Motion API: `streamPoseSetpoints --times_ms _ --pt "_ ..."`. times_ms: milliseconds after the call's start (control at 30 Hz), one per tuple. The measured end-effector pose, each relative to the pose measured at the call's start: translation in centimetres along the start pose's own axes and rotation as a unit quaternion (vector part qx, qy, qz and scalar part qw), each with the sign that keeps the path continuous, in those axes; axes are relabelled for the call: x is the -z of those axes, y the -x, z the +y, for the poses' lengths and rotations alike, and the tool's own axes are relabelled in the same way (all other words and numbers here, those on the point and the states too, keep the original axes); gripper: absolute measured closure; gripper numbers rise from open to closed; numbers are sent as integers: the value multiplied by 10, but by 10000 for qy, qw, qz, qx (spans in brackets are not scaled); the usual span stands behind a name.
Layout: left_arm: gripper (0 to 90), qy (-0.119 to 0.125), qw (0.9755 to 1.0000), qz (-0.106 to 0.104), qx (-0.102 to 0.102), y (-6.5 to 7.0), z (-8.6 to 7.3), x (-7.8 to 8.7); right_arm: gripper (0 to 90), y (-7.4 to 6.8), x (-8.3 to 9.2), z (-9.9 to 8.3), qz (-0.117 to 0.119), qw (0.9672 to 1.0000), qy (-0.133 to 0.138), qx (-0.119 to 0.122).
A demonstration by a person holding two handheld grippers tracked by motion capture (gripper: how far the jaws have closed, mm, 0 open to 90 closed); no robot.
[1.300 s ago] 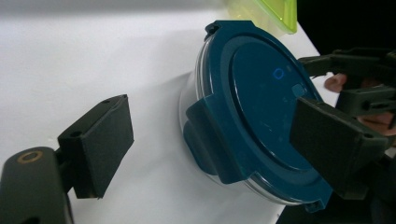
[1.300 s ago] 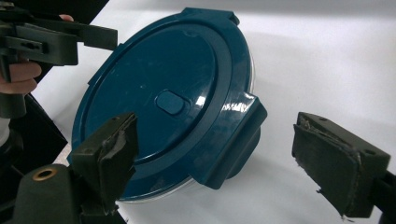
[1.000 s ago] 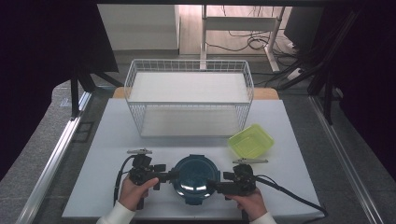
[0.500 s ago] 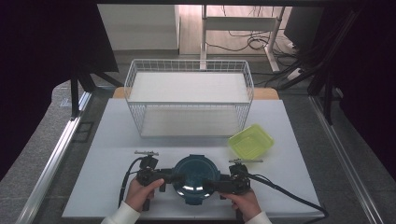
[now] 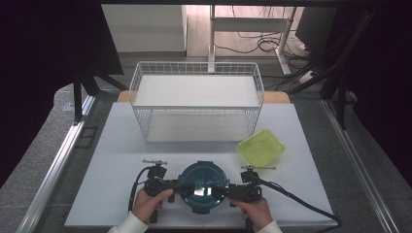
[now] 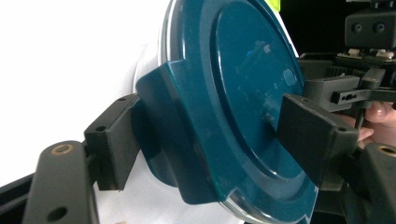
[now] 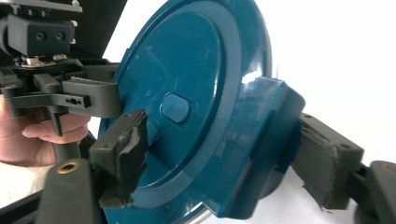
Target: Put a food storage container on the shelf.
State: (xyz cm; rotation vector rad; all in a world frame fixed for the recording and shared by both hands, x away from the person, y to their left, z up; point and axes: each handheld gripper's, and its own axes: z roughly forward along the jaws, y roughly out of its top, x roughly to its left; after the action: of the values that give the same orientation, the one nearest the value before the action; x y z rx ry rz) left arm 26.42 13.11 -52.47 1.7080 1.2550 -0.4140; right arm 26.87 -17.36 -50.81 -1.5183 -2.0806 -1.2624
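Observation:
A round dark teal container (image 5: 201, 187) with a lid sits at the front middle of the white table. My left gripper (image 5: 176, 187) is at its left side and my right gripper (image 5: 227, 190) at its right. In the left gripper view my left gripper (image 6: 210, 140) has one pad behind the lid's side clip (image 6: 173, 140) and the other on the lid top (image 6: 233, 70). My right gripper (image 7: 222, 158) holds the opposite clip (image 7: 266, 130) the same way. Both pairs of jaws have just been closing, each with a clip between them.
A white wire basket (image 5: 199, 124) stands behind the container at mid-table. A lime green square bowl (image 5: 261, 147) lies to the right, just behind my right gripper. A metal rail (image 5: 58, 165) runs along the table's left side. Cables trail from both grippers.
Both grippers have edged inward against the container's sides, and their jaws have come together on the lid's clips. The container has stayed in place.

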Motion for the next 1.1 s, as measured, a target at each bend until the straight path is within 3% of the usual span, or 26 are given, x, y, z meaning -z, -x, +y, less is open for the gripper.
streamPoseSetpoints --times_ms 267,400,733,1100 --pt "282 231 9995 219 -24 13 -5 5 308 -3 6 -1 -15 10000 57 -6" --pt "306 349 9992 214 25 15 -7 7 335 -4 10 -2 -11 9999 110 -42" --pt "359 454 9987 200 -66 21 -6 11 365 -7 17 -1 -96 9996 205 -141" --pt "380 514 9985 191 -86 23 -3 12 368 -9 20 1 -120 9997 192 6"
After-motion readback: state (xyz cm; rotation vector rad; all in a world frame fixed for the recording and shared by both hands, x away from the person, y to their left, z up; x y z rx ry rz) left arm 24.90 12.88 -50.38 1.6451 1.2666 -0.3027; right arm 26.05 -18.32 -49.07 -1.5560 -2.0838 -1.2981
